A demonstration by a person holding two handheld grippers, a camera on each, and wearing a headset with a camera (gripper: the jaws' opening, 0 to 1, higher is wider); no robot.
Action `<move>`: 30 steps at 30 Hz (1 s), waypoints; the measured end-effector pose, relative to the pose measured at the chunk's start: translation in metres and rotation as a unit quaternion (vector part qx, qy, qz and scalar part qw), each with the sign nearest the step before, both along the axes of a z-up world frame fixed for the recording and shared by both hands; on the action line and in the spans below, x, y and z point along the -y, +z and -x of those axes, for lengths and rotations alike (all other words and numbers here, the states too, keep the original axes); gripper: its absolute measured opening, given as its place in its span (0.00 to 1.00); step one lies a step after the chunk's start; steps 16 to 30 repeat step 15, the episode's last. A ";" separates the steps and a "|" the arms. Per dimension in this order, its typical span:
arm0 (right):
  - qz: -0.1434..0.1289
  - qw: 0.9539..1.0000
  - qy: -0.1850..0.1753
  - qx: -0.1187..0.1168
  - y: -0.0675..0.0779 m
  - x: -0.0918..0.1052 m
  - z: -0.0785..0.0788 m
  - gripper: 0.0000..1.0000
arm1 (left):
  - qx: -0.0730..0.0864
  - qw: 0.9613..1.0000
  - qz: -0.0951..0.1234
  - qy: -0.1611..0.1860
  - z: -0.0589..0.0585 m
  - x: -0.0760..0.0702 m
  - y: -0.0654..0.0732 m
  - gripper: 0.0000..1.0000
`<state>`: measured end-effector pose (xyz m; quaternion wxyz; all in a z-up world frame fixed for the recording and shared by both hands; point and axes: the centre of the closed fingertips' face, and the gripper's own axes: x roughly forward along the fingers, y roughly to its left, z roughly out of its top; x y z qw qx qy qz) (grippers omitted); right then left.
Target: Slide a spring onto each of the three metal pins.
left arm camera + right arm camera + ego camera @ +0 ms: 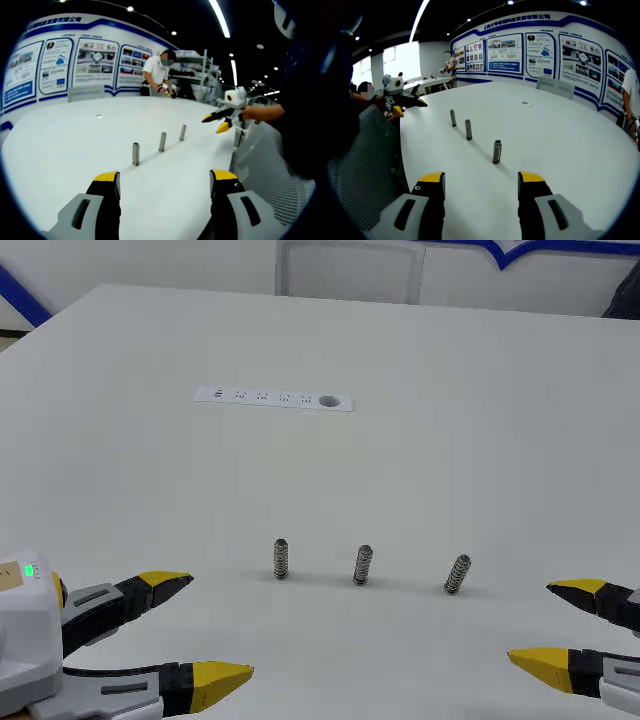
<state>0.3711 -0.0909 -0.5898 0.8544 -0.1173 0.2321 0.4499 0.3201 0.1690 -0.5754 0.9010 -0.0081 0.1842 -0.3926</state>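
White table [480, 440], broad and bare, runs back to a chair [350, 270] at its far edge, with a power strip [273, 398] set flush in the top well beyond the work. Across the near part stand three metal pins in a row: the left pin [281, 559], the middle pin [362, 565] and the right pin [457, 574]. Each is upright, with a spring [496, 151] around it and a clear gap to its neighbour.

I hold my left gripper [215, 625] low at the left end of the row, yellow-tipped jaws spread wide with nothing between them. My right gripper [532, 622] sits opposite at the right end, its jaws just as wide and just as empty. Both point inward, and both are well apart from the pins, with open tabletop on every side of the row (nothing else lies near it).

From the gripper views, the table's near edge curves past close by, and a grey mesh chair back [270, 170] stands just beside that edge. Display boards [540, 50] line the far wall, and a person [157, 72] stands beyond the table's far side.
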 end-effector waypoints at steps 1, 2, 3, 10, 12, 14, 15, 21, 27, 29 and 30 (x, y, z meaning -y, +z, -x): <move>0.001 1.000 0.000 -0.001 0.000 0.000 0.000 0.60 | 0.000 1.000 0.000 0.000 0.000 0.000 0.000 0.74; 0.001 1.000 0.001 -0.001 -0.001 0.000 0.000 0.60 | 0.000 1.000 0.001 0.000 0.000 0.000 0.000 0.74; 0.002 1.000 0.001 -0.001 -0.001 0.000 0.000 0.60 | 0.001 1.000 0.001 0.000 -0.001 0.000 0.000 0.74; 0.004 1.000 0.000 -0.004 -0.004 0.000 0.002 0.60 | 0.001 1.000 0.001 0.001 -0.001 0.000 0.000 0.74; 0.005 1.000 -0.001 -0.004 -0.004 0.000 0.002 0.60 | 0.000 1.000 0.000 0.000 -0.001 0.000 0.000 0.74; 0.005 1.000 -0.002 -0.005 -0.005 0.000 0.002 0.60 | 0.001 1.000 0.001 0.000 -0.001 0.000 0.000 0.74; 0.005 1.000 -0.002 -0.005 -0.004 0.000 0.002 0.60 | 0.001 1.000 0.001 0.000 -0.001 0.000 0.000 0.74; 0.005 1.000 -0.002 -0.005 -0.004 0.000 0.002 0.60 | 0.001 1.000 0.001 0.000 -0.001 0.000 0.000 0.74; 0.005 1.000 -0.002 -0.005 -0.004 0.000 0.002 0.60 | 0.001 1.000 0.001 0.000 -0.001 0.000 0.000 0.74; 0.005 1.000 -0.002 -0.005 -0.004 0.000 0.002 0.60 | 0.001 1.000 0.001 0.000 -0.001 0.000 0.000 0.74; 0.005 1.000 -0.002 -0.005 -0.004 0.000 0.002 0.60 | 0.001 1.000 0.001 0.000 -0.001 0.000 0.000 0.74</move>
